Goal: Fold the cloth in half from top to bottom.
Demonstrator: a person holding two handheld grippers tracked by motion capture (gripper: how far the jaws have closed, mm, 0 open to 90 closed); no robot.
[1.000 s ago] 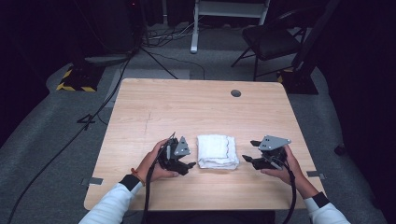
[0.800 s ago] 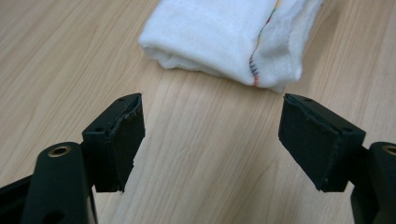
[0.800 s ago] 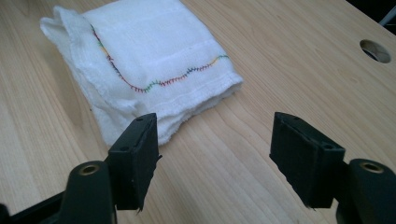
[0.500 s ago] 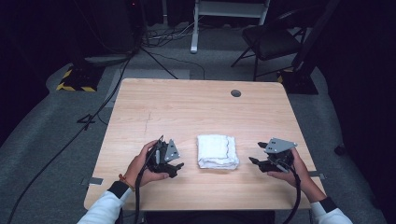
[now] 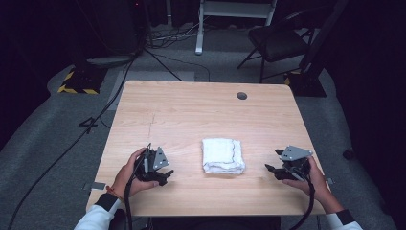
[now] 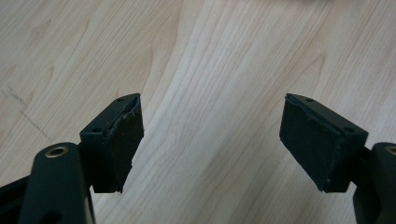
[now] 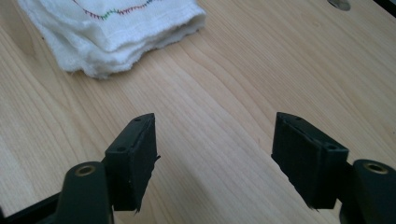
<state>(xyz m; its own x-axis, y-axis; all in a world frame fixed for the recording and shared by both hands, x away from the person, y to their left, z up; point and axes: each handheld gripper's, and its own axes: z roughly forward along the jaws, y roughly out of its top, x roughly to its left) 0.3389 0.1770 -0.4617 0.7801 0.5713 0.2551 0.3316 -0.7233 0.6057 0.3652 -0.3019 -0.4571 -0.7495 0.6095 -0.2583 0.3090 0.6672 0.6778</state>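
A folded white towel (image 5: 221, 155) lies on the wooden table (image 5: 206, 115), near its front middle. In the right gripper view the towel (image 7: 112, 32) shows a coloured stitched line and sits at the upper left, well beyond the jaws. My left gripper (image 5: 163, 175) rests low over the table to the left of the towel, open, with bare wood between its pads (image 6: 212, 140). To the towel's right, my right gripper (image 5: 272, 168) is open too (image 7: 215, 154), with nothing between the jaws.
A round grommet hole (image 5: 242, 96) sits near the table's far right edge. A chair (image 5: 277, 40), a white frame (image 5: 234, 9) and cables (image 5: 110, 105) stand on the grey floor beyond and beside the table.
Both grippers have drawn away from the towel, the left one to the left and the right one to the right, both toward the front edge. The towel has stayed put.
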